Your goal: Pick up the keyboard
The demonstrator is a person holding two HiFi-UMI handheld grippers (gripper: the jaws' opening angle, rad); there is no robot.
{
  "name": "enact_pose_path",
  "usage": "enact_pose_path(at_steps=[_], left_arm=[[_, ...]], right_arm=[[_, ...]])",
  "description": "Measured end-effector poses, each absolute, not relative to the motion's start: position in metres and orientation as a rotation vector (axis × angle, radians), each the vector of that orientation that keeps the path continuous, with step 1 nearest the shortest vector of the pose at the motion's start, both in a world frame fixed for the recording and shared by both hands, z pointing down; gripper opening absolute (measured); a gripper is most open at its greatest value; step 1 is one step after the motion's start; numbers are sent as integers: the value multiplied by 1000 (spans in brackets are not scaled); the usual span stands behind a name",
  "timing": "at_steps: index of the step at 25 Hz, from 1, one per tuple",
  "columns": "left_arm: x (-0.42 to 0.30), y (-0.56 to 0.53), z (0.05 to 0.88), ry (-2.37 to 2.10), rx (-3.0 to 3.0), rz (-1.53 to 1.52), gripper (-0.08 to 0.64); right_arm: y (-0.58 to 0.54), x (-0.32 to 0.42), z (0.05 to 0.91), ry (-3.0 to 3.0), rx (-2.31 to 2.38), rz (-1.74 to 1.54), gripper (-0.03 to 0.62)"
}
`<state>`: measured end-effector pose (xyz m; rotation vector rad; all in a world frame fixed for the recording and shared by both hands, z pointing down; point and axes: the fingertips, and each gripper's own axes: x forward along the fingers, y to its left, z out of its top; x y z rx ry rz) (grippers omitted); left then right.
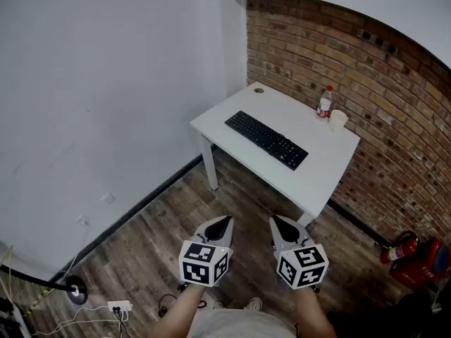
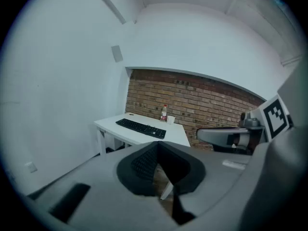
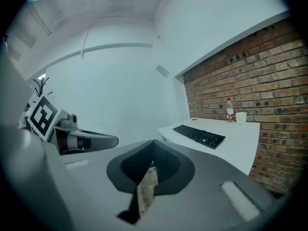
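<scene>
A black keyboard (image 1: pixel 266 139) lies diagonally on a white table (image 1: pixel 232 115) that stands in the corner against the brick wall. It also shows far off as the keyboard (image 2: pixel 141 128) in the left gripper view and the keyboard (image 3: pixel 199 135) in the right gripper view. My left gripper (image 1: pixel 226 221) and right gripper (image 1: pixel 274 222) hang side by side over the wooden floor, well short of the table. Both are shut with nothing between their jaws, and both point toward the table.
A plastic bottle (image 1: pixel 325 102) with a red cap and a white cup (image 1: pixel 338 120) stand at the table's far side by the brick wall. A red fire extinguisher (image 1: pixel 399 248) lies on the floor at right. A power strip (image 1: pixel 118 306) and cables lie at lower left.
</scene>
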<state>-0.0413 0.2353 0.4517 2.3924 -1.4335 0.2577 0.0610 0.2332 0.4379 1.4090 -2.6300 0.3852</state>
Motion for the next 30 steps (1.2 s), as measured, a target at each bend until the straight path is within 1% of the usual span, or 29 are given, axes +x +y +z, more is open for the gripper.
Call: enact_pose_path(at_steps=[18, 30], left_arm=[[19, 226, 451, -1464, 2368, 271, -6], [9, 180, 468, -1454, 2353, 257, -6]], right_arm=[[222, 113, 443, -2692, 1347, 449, 9], [180, 101, 460, -2679, 1317, 468, 9]])
